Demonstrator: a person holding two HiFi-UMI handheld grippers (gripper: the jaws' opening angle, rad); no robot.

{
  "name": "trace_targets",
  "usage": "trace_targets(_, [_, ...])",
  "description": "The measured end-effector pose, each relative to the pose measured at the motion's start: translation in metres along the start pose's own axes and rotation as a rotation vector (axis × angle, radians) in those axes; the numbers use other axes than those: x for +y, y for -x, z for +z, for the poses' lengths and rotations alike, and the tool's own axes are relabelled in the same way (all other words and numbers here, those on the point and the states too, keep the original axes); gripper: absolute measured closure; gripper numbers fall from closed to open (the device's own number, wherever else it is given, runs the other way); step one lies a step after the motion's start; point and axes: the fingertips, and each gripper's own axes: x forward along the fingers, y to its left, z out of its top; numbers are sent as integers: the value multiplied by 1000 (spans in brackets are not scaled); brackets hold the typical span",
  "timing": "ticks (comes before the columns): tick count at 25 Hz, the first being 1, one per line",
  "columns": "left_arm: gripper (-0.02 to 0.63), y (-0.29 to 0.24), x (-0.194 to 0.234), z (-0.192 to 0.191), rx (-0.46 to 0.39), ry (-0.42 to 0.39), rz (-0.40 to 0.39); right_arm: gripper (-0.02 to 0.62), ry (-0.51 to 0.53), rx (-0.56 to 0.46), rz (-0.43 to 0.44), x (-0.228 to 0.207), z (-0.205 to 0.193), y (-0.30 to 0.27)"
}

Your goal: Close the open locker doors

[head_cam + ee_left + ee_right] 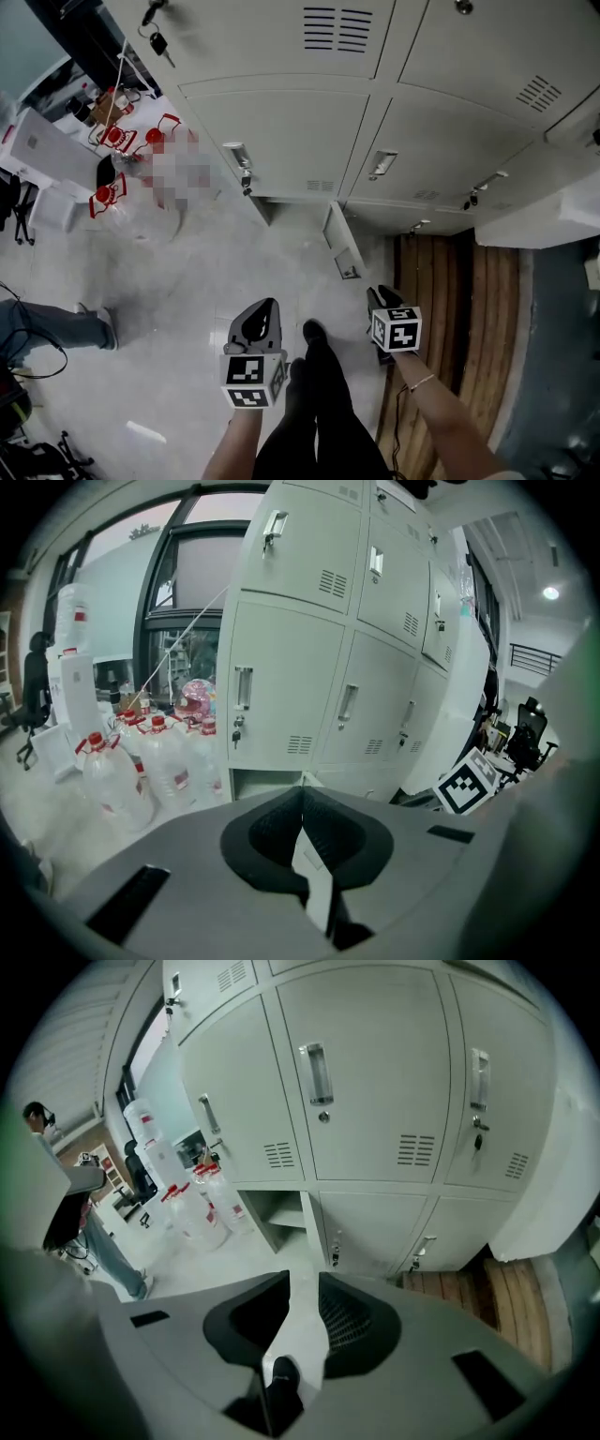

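A grey locker wall (375,103) fills the top of the head view. One bottom-row door (343,242) stands swung out over the floor, next to its open compartment (270,208). The right gripper view shows that compartment (279,1211) with the door (312,1227) edge-on beside it. At the right, a larger white door leaf (539,220) also juts out from the row. My left gripper (265,317) hangs low over the floor, its jaws meeting at the tips (303,788), holding nothing. My right gripper (382,298) is open (304,1279) and empty, a short way back from the swung-out door.
Several large water bottles with red caps (114,139) stand at the left end of the lockers. A bystander's leg (56,323) is at the left. Wooden planks (450,300) lie right of my right gripper. Keys (157,39) hang from an upper lock. My legs (319,403) are between the grippers.
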Motion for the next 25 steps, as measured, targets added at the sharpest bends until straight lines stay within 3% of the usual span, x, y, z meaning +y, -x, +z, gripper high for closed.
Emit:
trace_targets(11, [586, -49, 21, -65, 70, 82, 16, 446, -38, 77, -25, -29, -35, -99])
trace_targets(18, [586, -50, 33, -66, 62, 97, 32, 472, -32, 142, -5, -24, -47, -113])
trace_targets(25, [586, -40, 49, -65, 41, 129, 59, 494, 16, 198, 28, 10, -51, -118])
